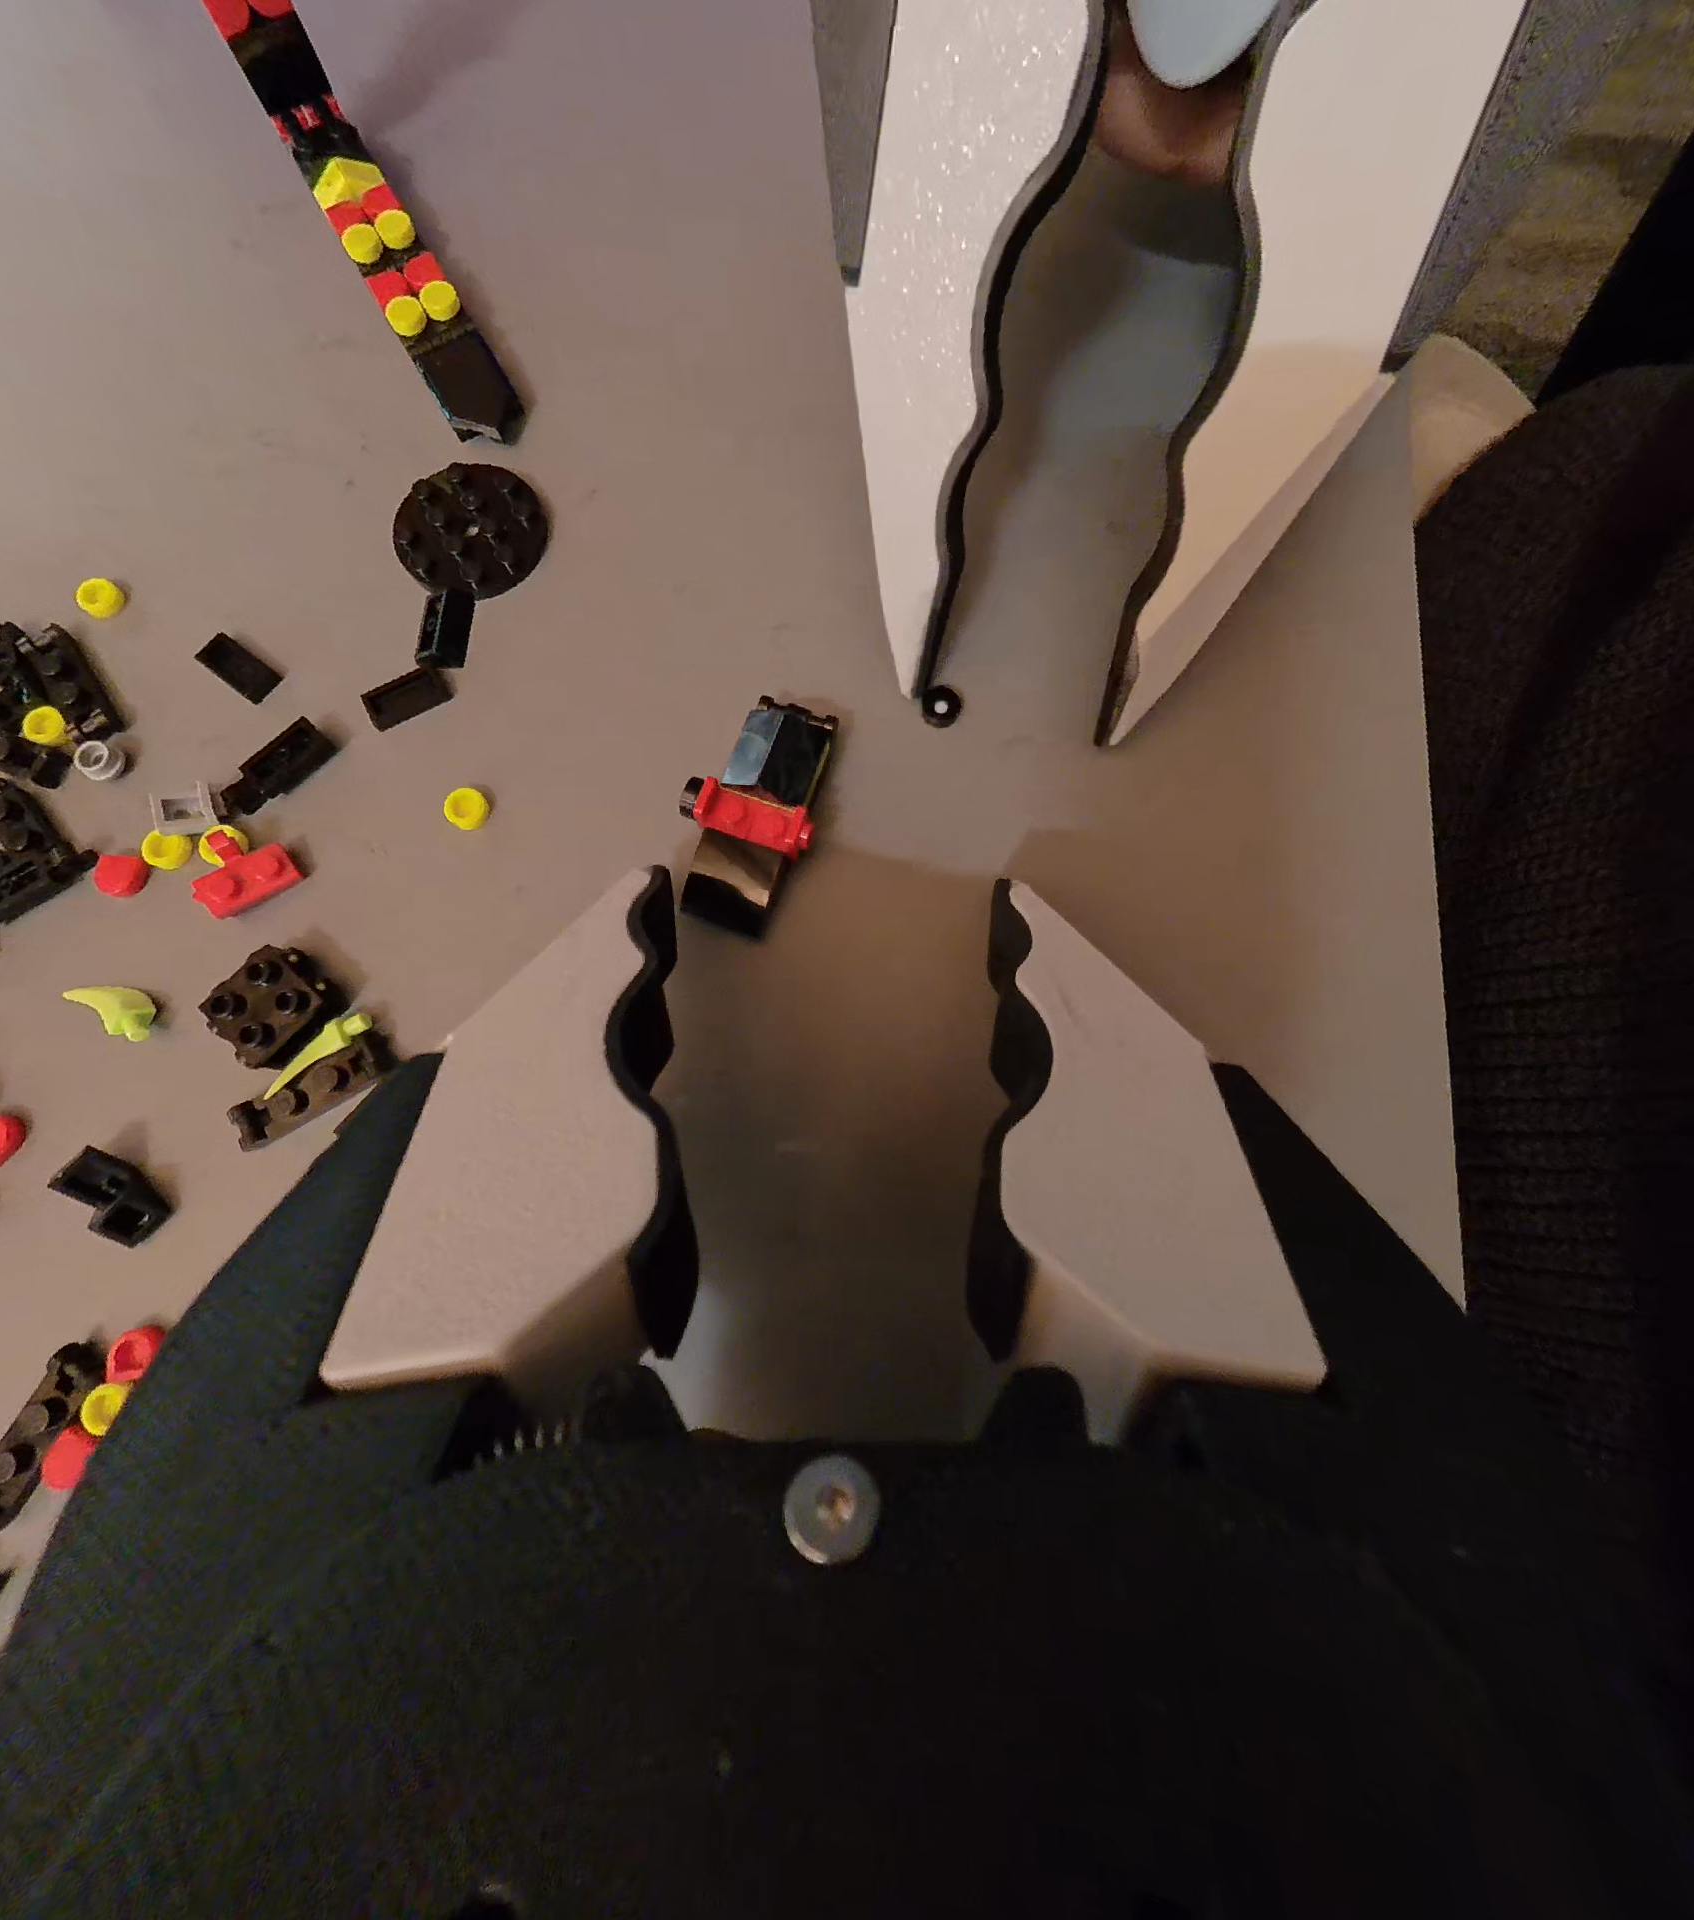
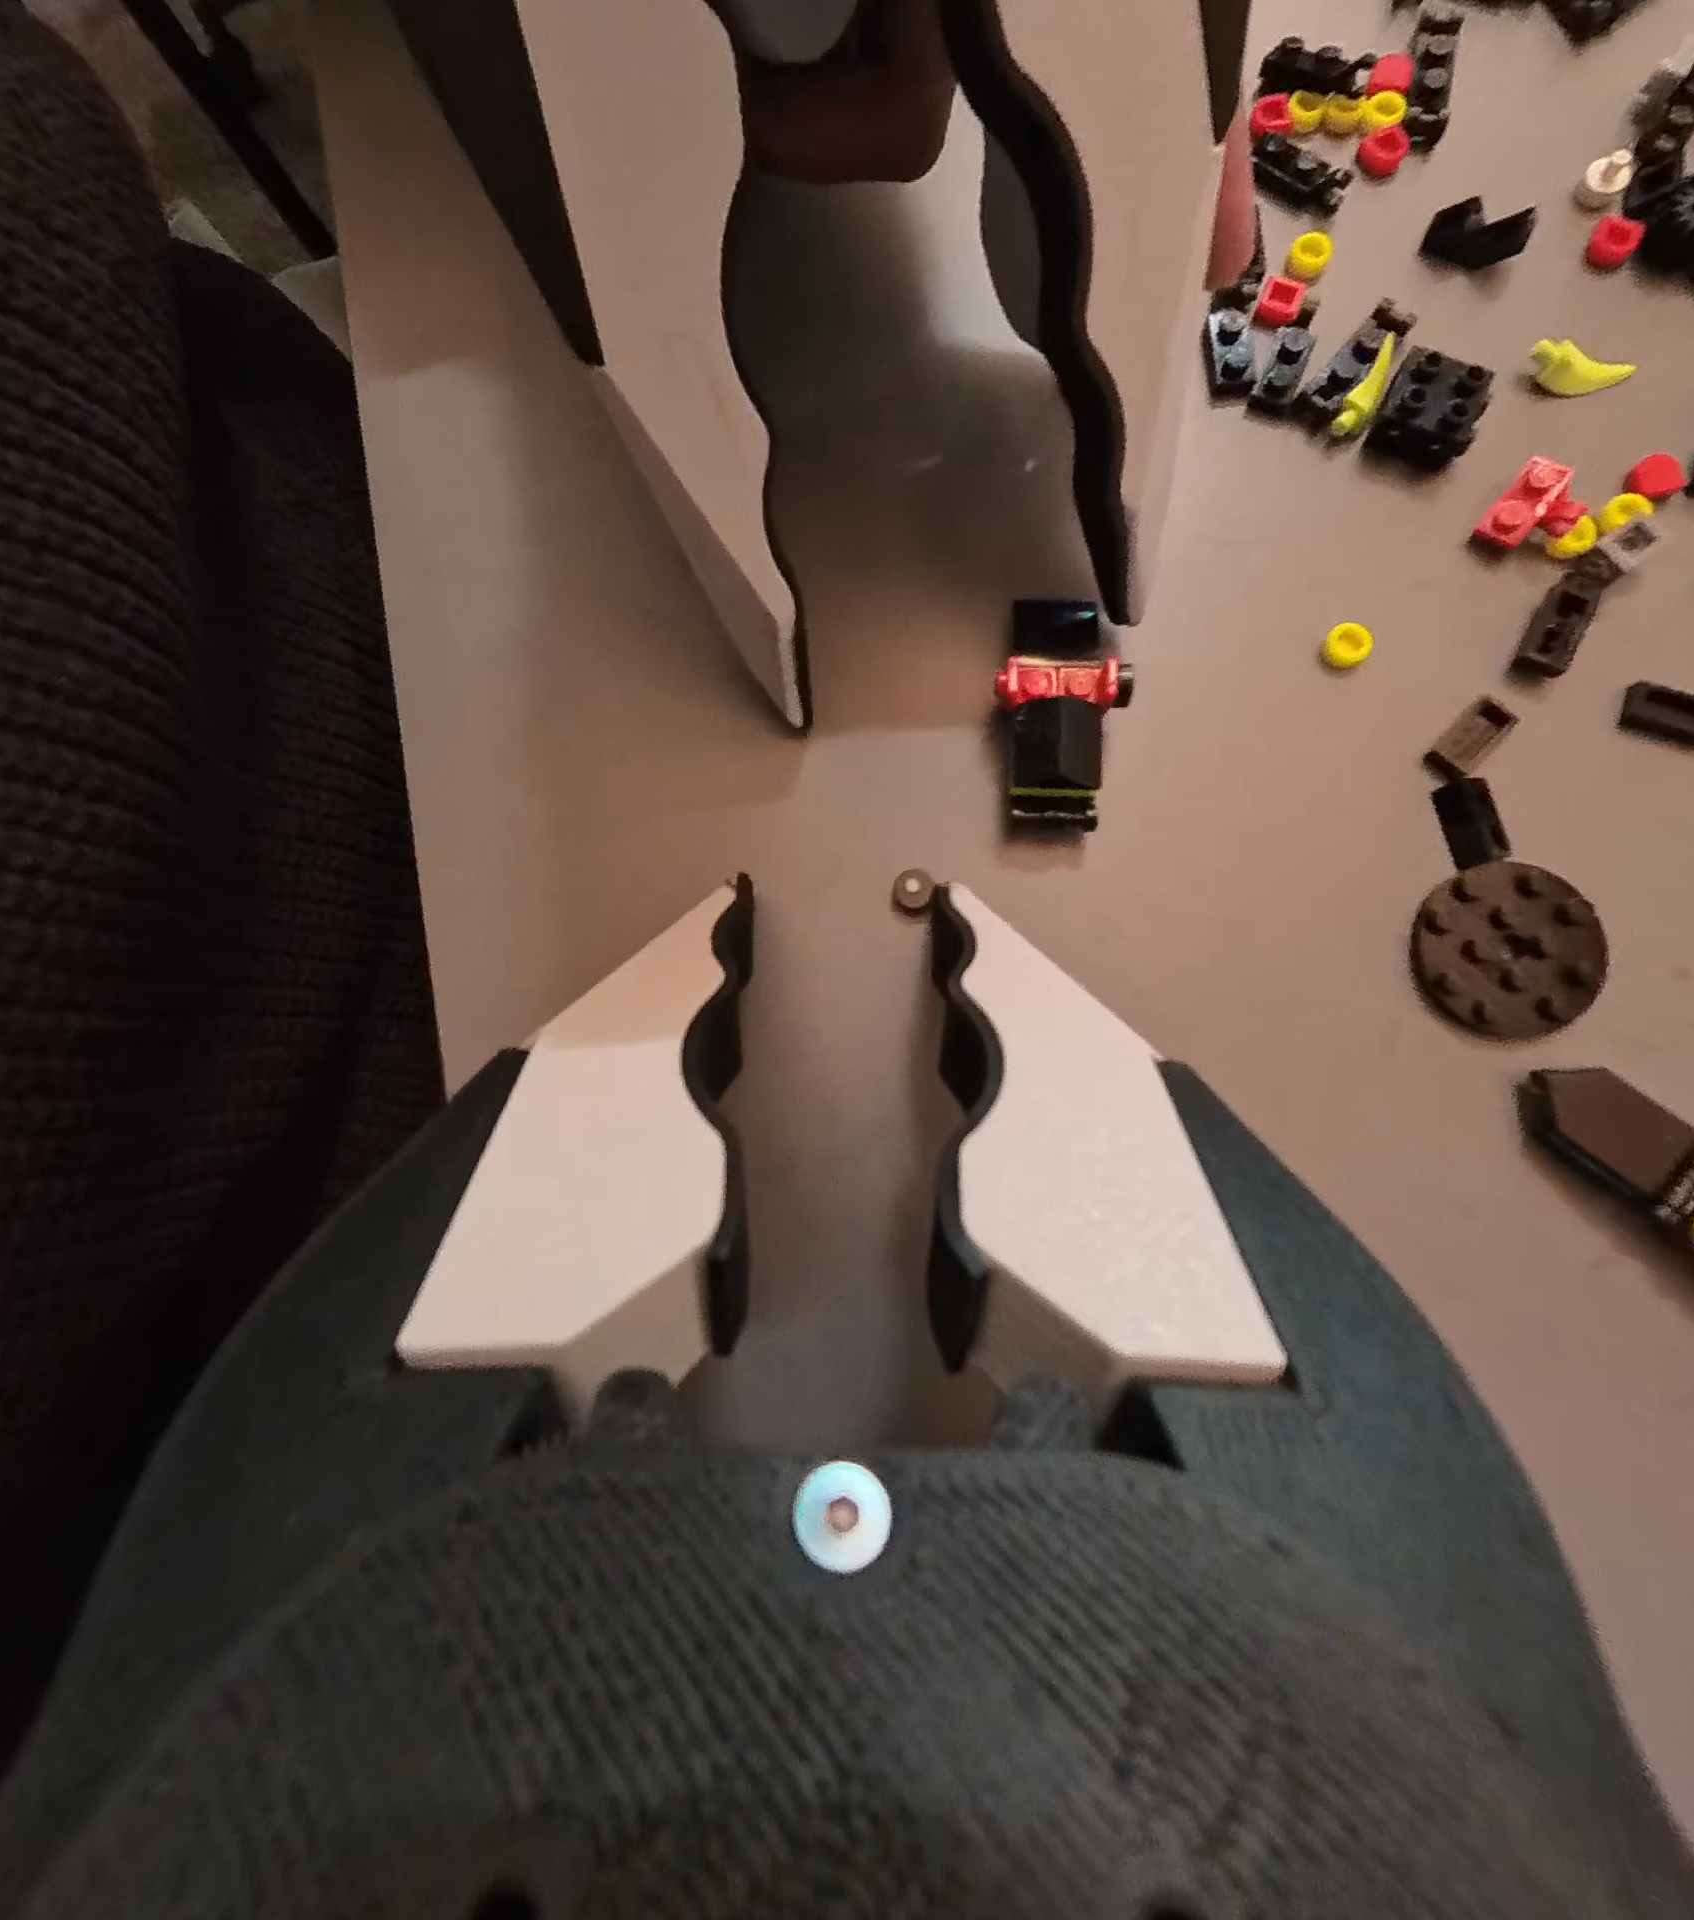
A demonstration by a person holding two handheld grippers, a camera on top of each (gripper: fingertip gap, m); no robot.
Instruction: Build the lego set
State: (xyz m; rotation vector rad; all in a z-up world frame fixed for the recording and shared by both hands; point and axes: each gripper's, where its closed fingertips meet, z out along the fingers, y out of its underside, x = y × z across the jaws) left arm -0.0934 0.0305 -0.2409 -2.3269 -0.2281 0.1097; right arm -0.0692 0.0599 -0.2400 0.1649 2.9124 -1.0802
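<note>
Left wrist view is showing the left gripper (image 1: 827, 894) hovering low over the grey table (image 1: 614, 312), its jaws spread and holding nothing. Just beyond its left fingertip, a small black and red sub-assembly (image 1: 758, 821) is lying on the table, near but apparently not touching the finger. Facing it from the far side, the right gripper (image 1: 1019, 717) is pointing back toward the camera, its jaws also parted and empty. A tiny black round stud (image 1: 941, 707) is sitting at the tip of 1 of its fingers; whether it is touching cannot be told.

In the right wrist view, the same stud (image 2: 912, 890) is resting just beside the right gripper's (image 2: 838, 894) right fingertip, outside the gap. The sub-assembly (image 2: 1059, 717) is lying beyond it, slightly to the right.

Loose parts are scattered off to the left in the left wrist view: yellow and red studs, black plates, a black round plate (image 1: 471, 530) and a long black strip (image 1: 375, 218) carrying yellow and red studs.

The step in hand appears to be picking up a piece, probably the stud, to add to the sub-assembly. The next move likely calls for shifting the right gripper sideways so the stud sits between the pads, then closing gently, since so small a piece could easily skid away.
</note>
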